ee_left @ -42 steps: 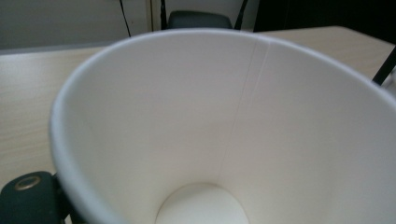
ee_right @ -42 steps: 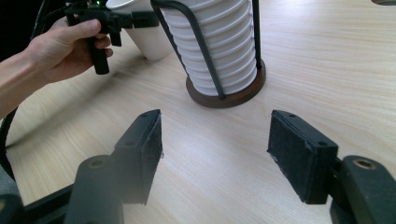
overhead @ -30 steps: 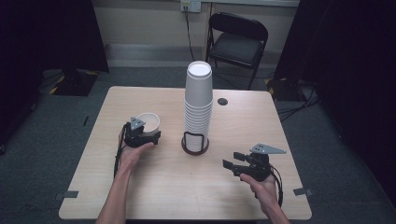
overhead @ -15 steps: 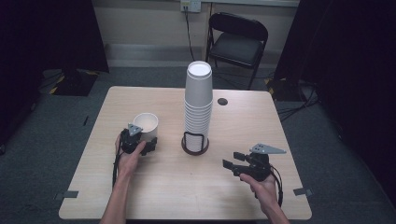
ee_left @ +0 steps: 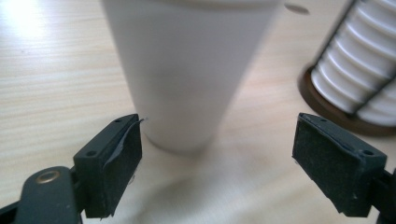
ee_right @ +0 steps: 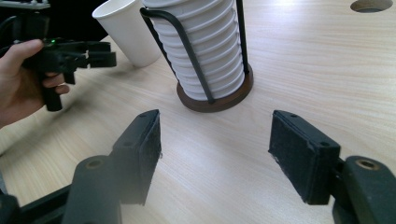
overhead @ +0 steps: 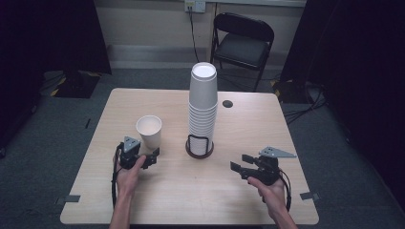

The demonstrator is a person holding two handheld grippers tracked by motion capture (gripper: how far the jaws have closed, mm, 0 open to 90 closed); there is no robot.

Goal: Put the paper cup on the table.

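A single white paper cup (overhead: 149,131) (ee_left: 187,70) (ee_right: 126,30) stands upright on the wooden table (overhead: 157,200), left of centre. My left gripper (overhead: 152,158) (ee_left: 219,140) (ee_right: 100,51) lies just on the near side of it. Its jaws are open, and the cup's base sits just beyond the fingertips, untouched. A tall stack of white cups (overhead: 202,102) (ee_left: 355,70) (ee_right: 205,42) stands in a black wire holder with a round brown base (overhead: 199,149) at mid-table. My right gripper (overhead: 241,164) (ee_right: 217,126) rests open at the near right, pointing toward the holder with nothing between its jaws.
A small round hole (overhead: 228,103) (ee_right: 369,4) is in the tabletop behind the stack. A black folding chair (overhead: 243,43) stands beyond the far edge. Bare wood lies between the two grippers and along the near edge.
My left gripper has drawn back from the single cup toward the near edge, leaving it standing free. The right gripper has stayed put.
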